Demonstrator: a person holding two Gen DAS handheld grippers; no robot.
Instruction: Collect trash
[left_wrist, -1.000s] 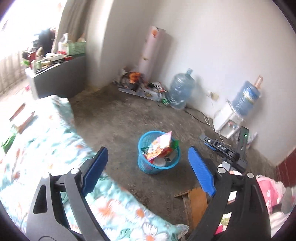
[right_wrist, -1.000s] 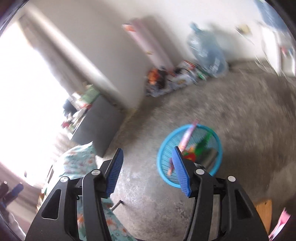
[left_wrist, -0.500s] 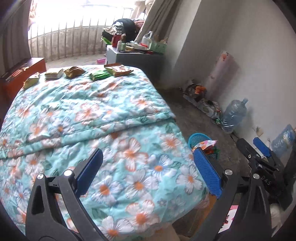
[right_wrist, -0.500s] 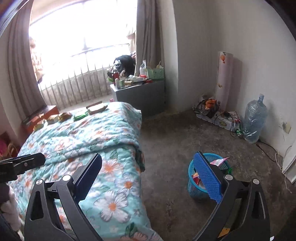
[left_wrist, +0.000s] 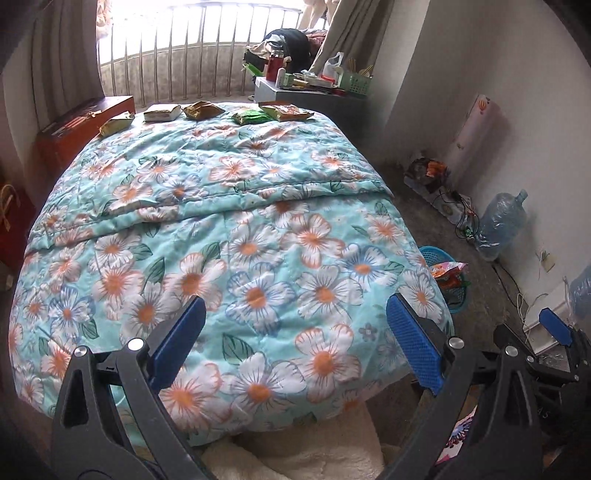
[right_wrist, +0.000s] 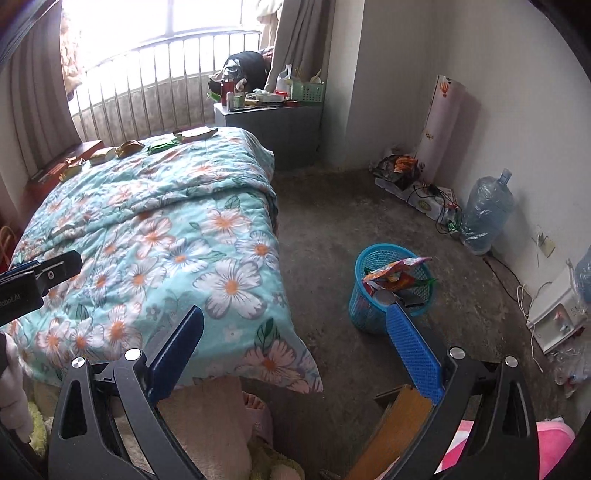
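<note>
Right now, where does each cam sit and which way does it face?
Left wrist: on the left gripper, angled down over the bed toward the window; own fingers, right gripper at the right edge.
Right wrist: on the right gripper, over the bed corner and floor; own fingers, left gripper, a foot.
Shared: bed, wrappers, basket, water jug.

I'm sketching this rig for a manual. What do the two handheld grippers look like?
Both match. The left gripper and the right gripper each have two matte black plastic fingers with triangular cut-outs and silver round pivot bolts. Each finger ends in a flat rectangular blue pad with a fine dotted grip texture. Seen from the right wrist camera, the left gripper's black body carries small white lettering.
</note>
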